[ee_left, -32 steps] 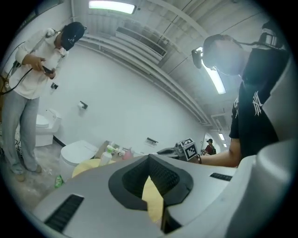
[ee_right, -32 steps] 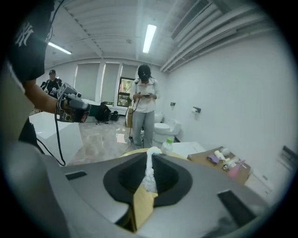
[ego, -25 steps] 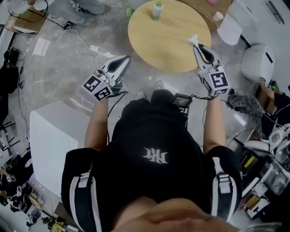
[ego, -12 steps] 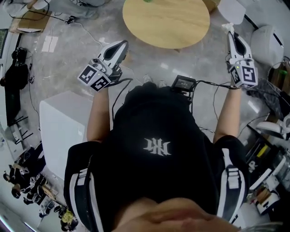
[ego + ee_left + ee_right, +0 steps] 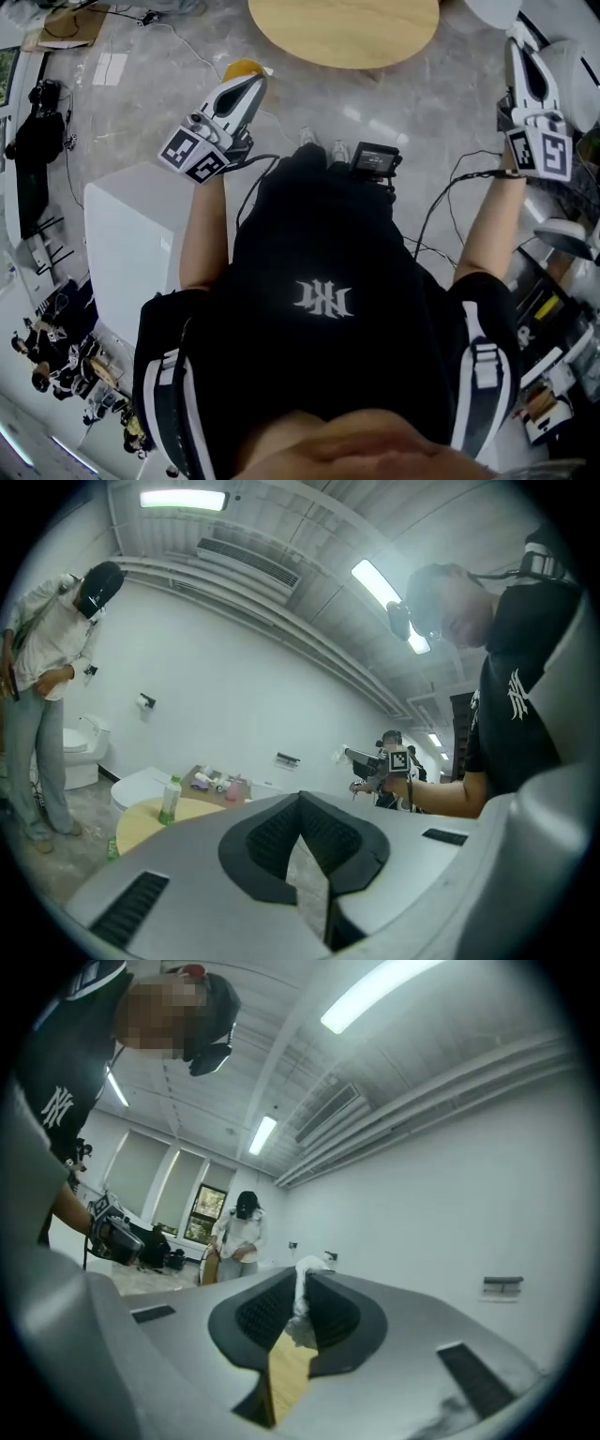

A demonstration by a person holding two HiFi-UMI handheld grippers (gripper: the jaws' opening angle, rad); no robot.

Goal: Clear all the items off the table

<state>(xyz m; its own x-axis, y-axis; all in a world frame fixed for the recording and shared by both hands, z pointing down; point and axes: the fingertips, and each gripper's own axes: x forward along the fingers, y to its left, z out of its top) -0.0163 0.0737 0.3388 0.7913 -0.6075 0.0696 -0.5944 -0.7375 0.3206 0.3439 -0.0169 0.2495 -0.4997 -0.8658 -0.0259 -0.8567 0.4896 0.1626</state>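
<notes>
The round wooden table (image 5: pixel 347 28) lies at the top of the head view, and its visible part is bare. In the left gripper view a green-capped bottle (image 5: pixel 170 801) stands on the table (image 5: pixel 141 819). My right gripper (image 5: pixel 518 37) is held out to the right, past the table's edge, shut on a small crumpled white tissue (image 5: pixel 302 1283). That gripper (image 5: pixel 361 758) also shows far off in the left gripper view. My left gripper (image 5: pixel 246 89) hovers over the floor to the left of the table, shut with nothing in it.
A white box (image 5: pixel 131 253) stands at my left. An orange thing (image 5: pixel 242 67) lies on the floor behind the left gripper. White fixtures (image 5: pixel 574 56) and clutter (image 5: pixel 553 309) crowd the right side. Cables (image 5: pixel 441 206) run over the floor. A person (image 5: pixel 47 667) stands beyond the table.
The view has drawn back from the table. My right gripper has swung off the table's edge out to the right with the tissue. The bottle has left the head view.
</notes>
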